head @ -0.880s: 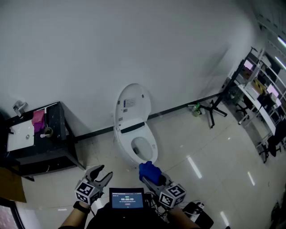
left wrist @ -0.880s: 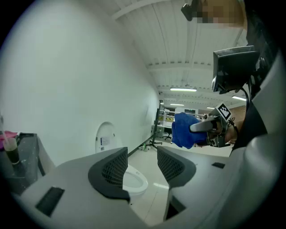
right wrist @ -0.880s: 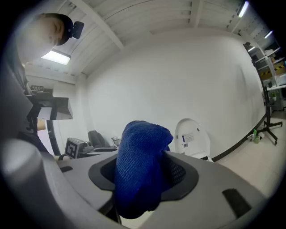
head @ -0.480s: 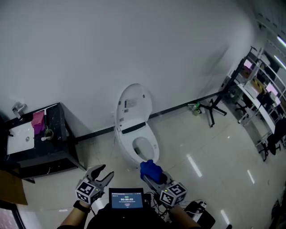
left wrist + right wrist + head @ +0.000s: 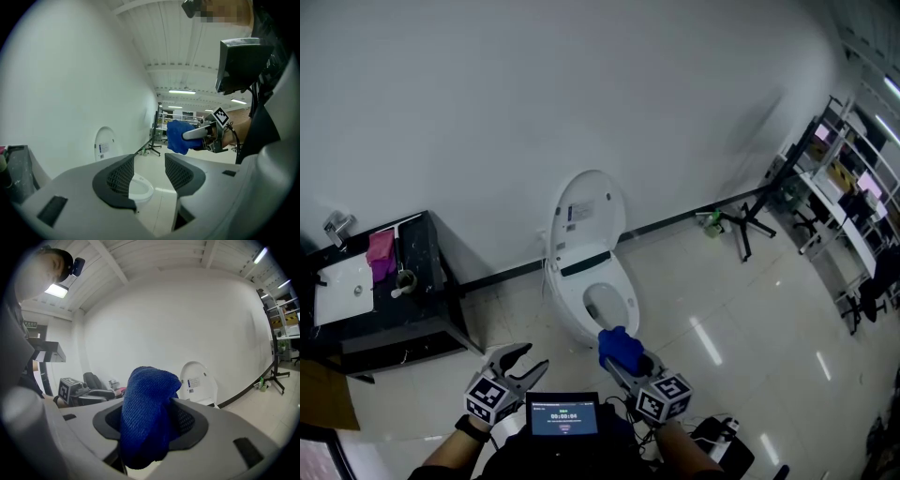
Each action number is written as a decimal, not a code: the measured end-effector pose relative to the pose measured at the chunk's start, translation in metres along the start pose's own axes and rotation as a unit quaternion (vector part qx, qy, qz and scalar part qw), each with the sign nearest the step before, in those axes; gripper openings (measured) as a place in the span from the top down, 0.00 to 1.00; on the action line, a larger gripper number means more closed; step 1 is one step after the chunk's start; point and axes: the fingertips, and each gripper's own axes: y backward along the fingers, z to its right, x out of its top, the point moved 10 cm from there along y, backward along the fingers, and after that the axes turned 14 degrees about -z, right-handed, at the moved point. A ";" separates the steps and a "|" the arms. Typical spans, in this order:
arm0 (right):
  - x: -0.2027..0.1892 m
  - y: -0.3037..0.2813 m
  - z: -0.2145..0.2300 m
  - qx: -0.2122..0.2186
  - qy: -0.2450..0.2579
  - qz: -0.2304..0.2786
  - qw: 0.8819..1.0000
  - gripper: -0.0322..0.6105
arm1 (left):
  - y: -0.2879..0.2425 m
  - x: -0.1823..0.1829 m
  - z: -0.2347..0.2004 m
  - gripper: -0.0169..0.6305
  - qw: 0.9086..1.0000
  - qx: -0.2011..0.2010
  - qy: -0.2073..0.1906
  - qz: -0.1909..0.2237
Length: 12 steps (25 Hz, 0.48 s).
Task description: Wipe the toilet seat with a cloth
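Observation:
A white toilet [image 5: 592, 298] stands against the wall with its lid [image 5: 587, 214] up and the seat [image 5: 623, 297] down around the bowl. My right gripper [image 5: 623, 359] is shut on a bunched blue cloth [image 5: 621, 348], held just short of the toilet's front rim. The cloth [image 5: 149, 413] fills the space between the jaws in the right gripper view, with the raised lid [image 5: 198, 378] behind it. My left gripper [image 5: 522, 362] is open and empty, to the left of the toilet. The bowl [image 5: 140, 188] shows between its fingers [image 5: 117, 177].
A black cabinet [image 5: 431, 281] with a white sink [image 5: 343, 287], a tap and a pink item [image 5: 381, 249] stands left of the toilet. A black stand [image 5: 744, 228] and shelving [image 5: 844, 187] are at the right. A small screen [image 5: 564, 416] hangs at my chest. Glossy floor tiles lie around.
Both grippers and the view have edged a little closer to the toilet. The right one still holds the blue cloth and the left one stays open.

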 end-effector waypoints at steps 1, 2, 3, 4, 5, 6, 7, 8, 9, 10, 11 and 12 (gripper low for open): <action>0.000 -0.003 0.001 -0.002 0.001 -0.003 1.000 0.57 | 0.000 0.000 -0.002 0.64 1.000 0.000 0.003 0.001; 0.000 -0.007 0.002 -0.003 0.002 -0.006 1.000 0.57 | 0.000 0.000 -0.003 0.64 1.000 0.000 0.008 0.002; 0.001 -0.009 0.003 -0.005 0.004 -0.009 1.000 0.57 | 0.000 0.000 -0.005 0.64 1.000 0.001 0.012 0.002; 0.002 -0.012 0.006 -0.007 0.006 -0.013 1.000 0.57 | -0.001 -0.001 -0.007 0.64 1.000 0.001 0.011 0.001; 0.004 -0.014 0.010 -0.009 0.009 -0.016 1.000 0.57 | -0.003 -0.002 -0.010 0.64 1.000 0.002 0.008 -0.001; 0.007 -0.016 0.015 -0.011 0.012 -0.021 1.000 0.57 | -0.005 -0.002 -0.012 0.64 1.000 0.002 0.007 -0.002; 0.009 -0.018 0.021 -0.013 0.013 -0.027 0.999 0.57 | -0.008 0.000 -0.013 0.64 1.000 0.003 0.008 -0.004; 0.010 -0.021 0.027 -0.014 0.015 -0.034 0.999 0.57 | -0.011 0.000 -0.014 0.64 1.000 0.005 0.010 -0.006; 0.011 -0.024 0.034 -0.013 0.016 -0.042 0.999 0.57 | -0.013 0.001 -0.015 0.64 1.000 0.007 0.013 -0.009; 0.011 -0.029 0.040 -0.013 0.019 -0.050 0.998 0.57 | -0.017 0.000 -0.018 0.64 1.000 0.009 0.016 -0.012; 0.011 -0.036 0.047 -0.012 0.022 -0.057 0.998 0.57 | -0.020 0.000 -0.021 0.64 1.000 0.011 0.019 -0.016; 0.012 -0.043 0.055 -0.011 0.026 -0.064 0.998 0.57 | -0.025 0.000 -0.024 0.64 1.000 0.013 0.021 -0.020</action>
